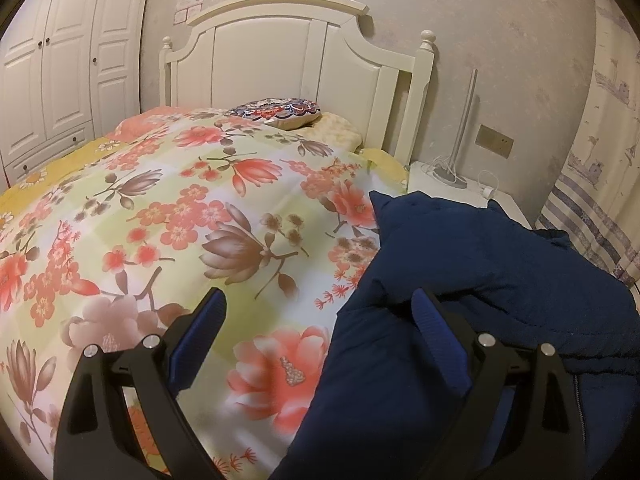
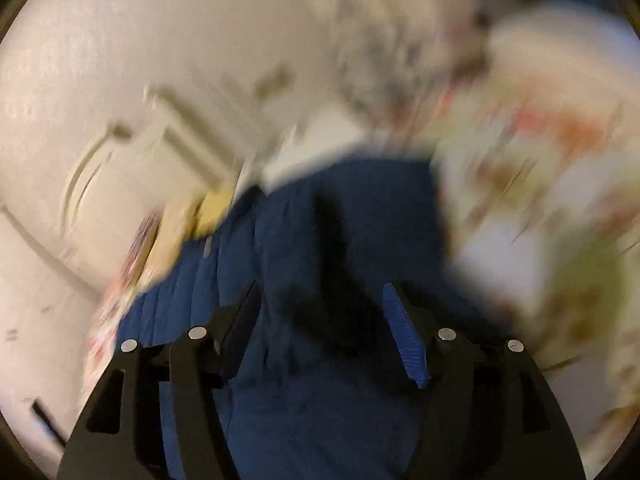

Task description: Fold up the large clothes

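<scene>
Lying rumpled on the floral quilt, navy jacket sits right of wide-open left gripper; right gripper, parted and empty, hovers directly above it, nearer.

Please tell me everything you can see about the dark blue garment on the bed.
The dark blue jacket looks padded and quilted, with stitched seams and a zipper near its lower edge. It lies bunched and not yet neatly folded on the floral bedcover, at the side near the white nightstand. In the blurred right wrist view it fills the space between the fingers of the open right gripper.
</scene>
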